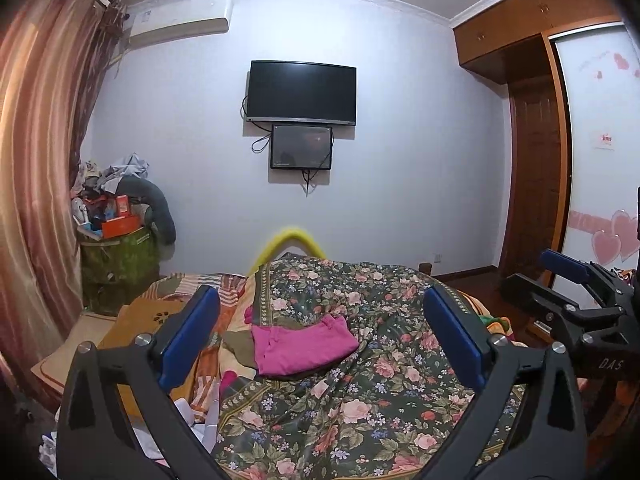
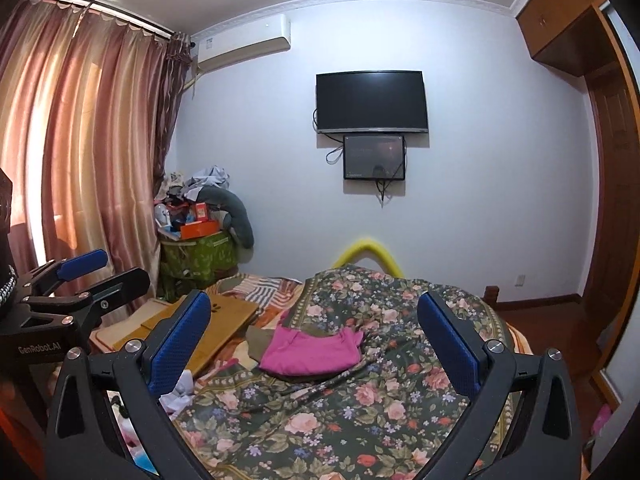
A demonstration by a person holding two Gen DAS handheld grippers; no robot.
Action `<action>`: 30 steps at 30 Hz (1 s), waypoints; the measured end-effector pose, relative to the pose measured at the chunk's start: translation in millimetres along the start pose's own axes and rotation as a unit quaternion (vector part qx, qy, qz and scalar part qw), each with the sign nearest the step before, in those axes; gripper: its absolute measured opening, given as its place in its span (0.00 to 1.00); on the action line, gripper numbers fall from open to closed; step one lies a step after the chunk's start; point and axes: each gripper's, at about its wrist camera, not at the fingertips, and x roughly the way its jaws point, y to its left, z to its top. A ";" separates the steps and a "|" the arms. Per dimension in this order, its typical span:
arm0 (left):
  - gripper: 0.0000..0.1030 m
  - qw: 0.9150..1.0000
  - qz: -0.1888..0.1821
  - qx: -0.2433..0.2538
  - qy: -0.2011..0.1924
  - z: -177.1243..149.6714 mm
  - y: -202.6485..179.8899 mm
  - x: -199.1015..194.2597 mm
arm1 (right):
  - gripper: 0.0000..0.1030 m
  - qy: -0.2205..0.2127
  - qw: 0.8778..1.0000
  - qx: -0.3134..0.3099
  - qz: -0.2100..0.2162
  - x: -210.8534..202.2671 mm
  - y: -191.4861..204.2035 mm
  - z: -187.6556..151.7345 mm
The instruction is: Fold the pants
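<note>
The pink pants point(image 1: 304, 346) lie on the bed, already in a compact flat bundle on the floral bedspread point(image 1: 360, 400), with an olive cloth point(image 2: 260, 340) beside and partly under them. The fold looks finished or nearly so. Both the left gripper point(image 1: 320, 340) and the right gripper point(image 2: 314, 344) stand wide and hold nothing, hanging well short of the bundle. If an edge needs tidying, it is best to come in low and level, nip only the pink layer, and avoid dragging the bedspread.
</note>
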 end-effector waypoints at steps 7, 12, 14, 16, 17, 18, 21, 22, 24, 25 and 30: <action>1.00 1.000 0.003 0.004 0.000 -1.1 -3.9 2.0 | 1.00 0.004 1.000 0.002 0.000 -0.4 -1.2 0.1; 1.00 1.000 0.006 0.004 -0.002 -0.1 -4.7 1.5 | 1.00 0.004 1.000 0.002 0.003 -3.4 -1.7 1.9; 1.00 1.000 0.005 0.004 -0.002 -0.1 -4.7 1.2 | 1.00 0.005 1.000 0.003 0.005 -3.5 -1.8 2.0; 1.00 1.000 0.006 0.006 -0.003 -0.1 -5.1 0.3 | 1.00 0.006 1.000 0.004 0.005 -4.2 -2.2 2.9; 1.00 1.000 0.007 0.006 -0.005 -0.4 -4.6 -0.2 | 1.00 0.006 1.000 0.004 0.006 -4.9 -2.3 3.6; 1.00 1.000 0.007 0.005 -0.006 -0.4 -4.3 -0.7 | 1.00 0.005 1.000 0.003 0.008 -5.4 -2.3 4.2; 1.00 1.000 0.003 0.004 -0.005 -0.9 -3.8 -1.5 | 1.00 0.003 1.000 0.002 0.006 -5.2 -2.5 5.0; 1.00 1.000 0.002 0.004 -0.004 -0.9 -4.0 -1.7 | 1.00 0.002 1.000 0.002 0.006 -5.7 -2.1 5.3; 1.00 1.000 0.002 0.007 -0.004 -0.3 -3.8 -1.7 | 1.00 0.003 1.000 0.004 0.005 -6.8 -1.6 6.4; 1.00 1.000 0.003 0.009 -0.005 -0.3 -4.0 -2.0 | 1.00 0.003 1.000 0.005 0.005 -6.5 -1.3 6.7; 1.00 1.000 0.001 0.009 -0.005 0.0 -4.3 -3.3 | 1.00 0.001 1.000 0.005 0.005 -8.0 0.3 6.9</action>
